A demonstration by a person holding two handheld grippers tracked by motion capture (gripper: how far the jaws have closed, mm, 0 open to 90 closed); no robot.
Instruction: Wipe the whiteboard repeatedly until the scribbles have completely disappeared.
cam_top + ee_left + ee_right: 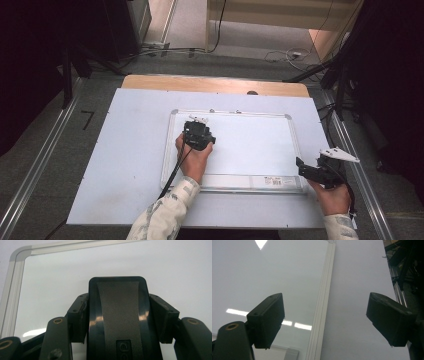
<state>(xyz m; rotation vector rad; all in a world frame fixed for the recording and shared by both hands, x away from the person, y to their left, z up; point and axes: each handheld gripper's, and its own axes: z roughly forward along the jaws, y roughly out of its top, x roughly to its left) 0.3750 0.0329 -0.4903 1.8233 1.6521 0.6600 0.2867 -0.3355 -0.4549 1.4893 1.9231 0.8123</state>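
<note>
Toward ten o'clock on the whiteboard [260, 150], a black eraser [117, 315] is clamped by its long sides in the left gripper [198, 131]. It is judged light, rigid and slightly slick. The right gripper [324, 322] is held released at four o'clock.

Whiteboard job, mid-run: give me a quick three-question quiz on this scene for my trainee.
1. True or false: the left gripper is shut on a black eraser.
2. Which stands over the whiteboard's right frame edge? A) left gripper B) right gripper C) neither
3. Fill in: the right gripper's jaws are ____.

Key:
1. True; its pads press the eraser's two sides.
2. B; the frame strip runs between its jaws in the right gripper view.
3. Open, with nothing between them.
</note>
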